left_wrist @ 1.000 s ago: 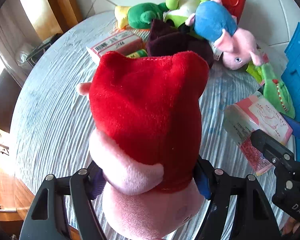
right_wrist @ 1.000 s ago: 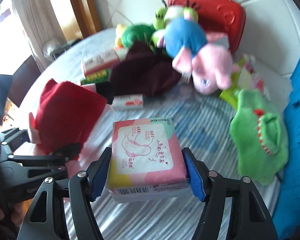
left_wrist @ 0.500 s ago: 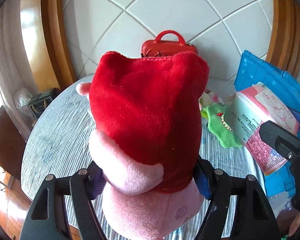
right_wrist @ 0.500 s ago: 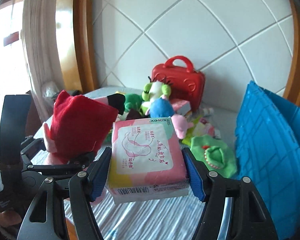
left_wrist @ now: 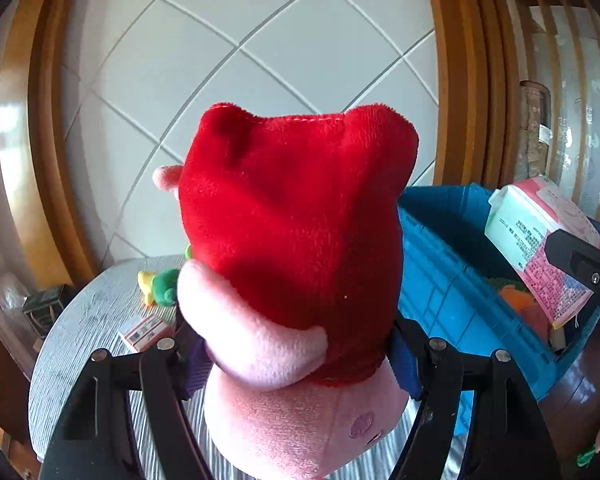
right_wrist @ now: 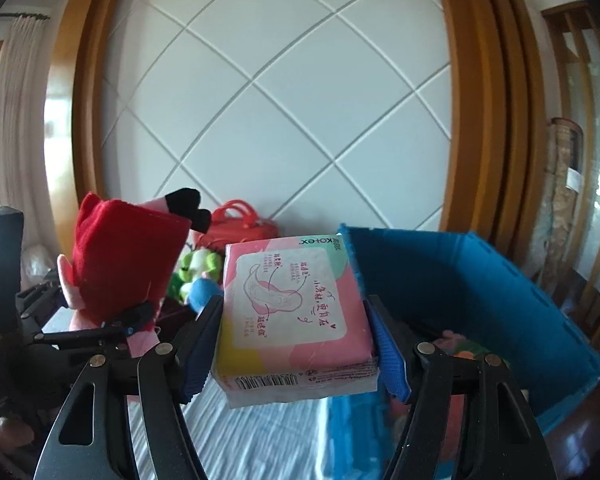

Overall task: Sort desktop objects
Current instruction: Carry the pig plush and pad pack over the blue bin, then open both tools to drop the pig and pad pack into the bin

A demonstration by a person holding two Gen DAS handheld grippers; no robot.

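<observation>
A pink plush pig in a red dress (left_wrist: 296,240) fills the left wrist view, with my left gripper (left_wrist: 296,360) shut on its body, held high above the table. My right gripper (right_wrist: 296,340) is shut on a pink pad packet (right_wrist: 292,312), its blue pads pressing both sides. The same packet (left_wrist: 540,240) shows at the right of the left wrist view, over the blue crate (left_wrist: 452,272). In the right wrist view the plush pig (right_wrist: 124,264) hangs at left, and the blue crate (right_wrist: 460,288) stands open to the right of the packet.
On the round grey table (left_wrist: 84,320) lie a green and yellow plush (left_wrist: 160,286) and a small pink box (left_wrist: 146,332). A red case (right_wrist: 236,224) and green and blue plush toys (right_wrist: 198,276) sit by the white tiled wall. The crate holds several colourful items (left_wrist: 520,304).
Both grippers have risen well above the table with their loads and tilted up towards level. The views swung from the tabletop to the wall, and the blue crate came in at right.
</observation>
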